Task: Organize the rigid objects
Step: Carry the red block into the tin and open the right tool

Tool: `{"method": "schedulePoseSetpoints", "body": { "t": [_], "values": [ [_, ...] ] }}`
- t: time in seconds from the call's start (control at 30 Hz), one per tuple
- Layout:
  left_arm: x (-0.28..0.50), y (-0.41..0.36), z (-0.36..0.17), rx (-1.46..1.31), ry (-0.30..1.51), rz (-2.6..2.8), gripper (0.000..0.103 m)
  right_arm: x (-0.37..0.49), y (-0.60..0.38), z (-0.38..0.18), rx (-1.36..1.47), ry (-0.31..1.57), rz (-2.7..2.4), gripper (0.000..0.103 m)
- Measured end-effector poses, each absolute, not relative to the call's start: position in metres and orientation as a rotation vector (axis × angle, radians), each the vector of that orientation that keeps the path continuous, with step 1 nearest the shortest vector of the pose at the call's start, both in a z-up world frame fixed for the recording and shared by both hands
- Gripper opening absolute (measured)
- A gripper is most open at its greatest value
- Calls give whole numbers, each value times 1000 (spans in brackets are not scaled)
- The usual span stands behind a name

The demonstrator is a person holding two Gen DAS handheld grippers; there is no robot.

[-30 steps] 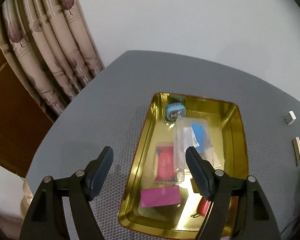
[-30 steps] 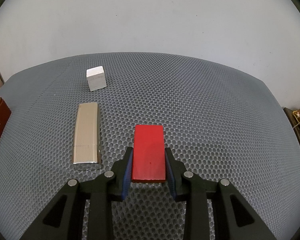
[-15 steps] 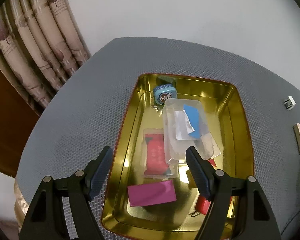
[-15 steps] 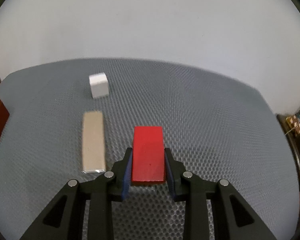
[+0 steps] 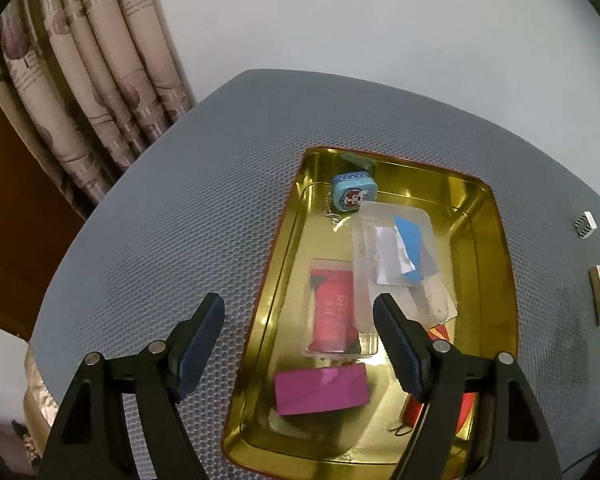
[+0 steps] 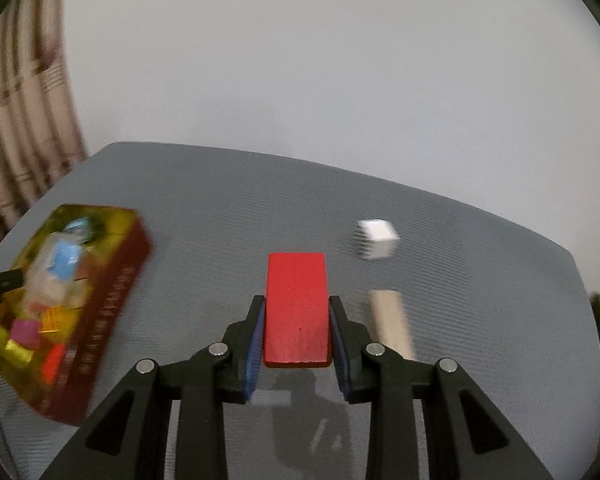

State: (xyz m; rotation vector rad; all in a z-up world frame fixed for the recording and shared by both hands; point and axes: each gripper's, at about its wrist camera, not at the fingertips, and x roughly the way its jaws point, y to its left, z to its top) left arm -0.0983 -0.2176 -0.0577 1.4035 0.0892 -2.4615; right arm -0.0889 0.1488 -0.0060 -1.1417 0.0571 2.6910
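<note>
The flat red rectangular block (image 6: 296, 308), probably painted wood, sits clamped between the blue pads of the right gripper (image 6: 296, 338), lifted clear of the grey honeycomb-textured table mat (image 6: 228, 208); its shadow falls on the mat underneath. The pads press on its two long edges near the rear end, so most of its length juts forward. It looks stiff and light, with smooth faces that could slide if the grip eased. A hold nearer the middle of the long edges would carry it more steadily, though the present one appears firm enough for a short carry.

Left of the block lies the gold-lined metal tray with dark red outer walls (image 6: 112, 280), blurred in the right wrist view. Judging by the task, the block is bound for it. To the right of the block, on the mat, rest a pale ridged beige bar (image 6: 392, 320) and, farther back, a small white cube with a zigzag-patterned side (image 6: 376, 238).

The left gripper (image 5: 298, 344) hangs over the near end of the tray, jaws wide apart with nothing between them. Inside the tray lie a magenta block (image 5: 320, 388), a clear packet with a red insert (image 5: 332, 308), a clear case holding blue and white cards (image 5: 396, 256) and a small blue tin (image 5: 352, 196).
</note>
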Motion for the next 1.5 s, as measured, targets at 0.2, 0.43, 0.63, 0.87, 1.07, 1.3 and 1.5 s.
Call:
{"method": "schedulePoseSetpoints", "body": {
  "t": [0.2,0.43,0.63,0.87,1.07,1.3,1.5],
  "values": [
    [-99,-223,-60,1409,113,-2450,74,-99,94,5,-1172,16,2803,30],
    [-100,-235,-61,1420,158,-2430,74,-108,48,20,-1208,-8,2880,30],
    [-99,-244,-61,1412,194,-2407,74,-114,18,21,-1239,-13,2925,30],
    [-99,-256,-64,1423,243,-2376,74,-124,-13,17,-1281,-18,2955,30],
    [-98,-260,-63,1420,268,-2365,74,-129,-33,12,-1307,-42,2963,30],
    [-98,-262,-64,1429,281,-2356,74,-134,-37,2,-1334,-36,2947,30],
    [-98,-262,-65,1434,284,-2361,74,-135,-39,-4,-1353,-19,2949,30]
  ]
}}
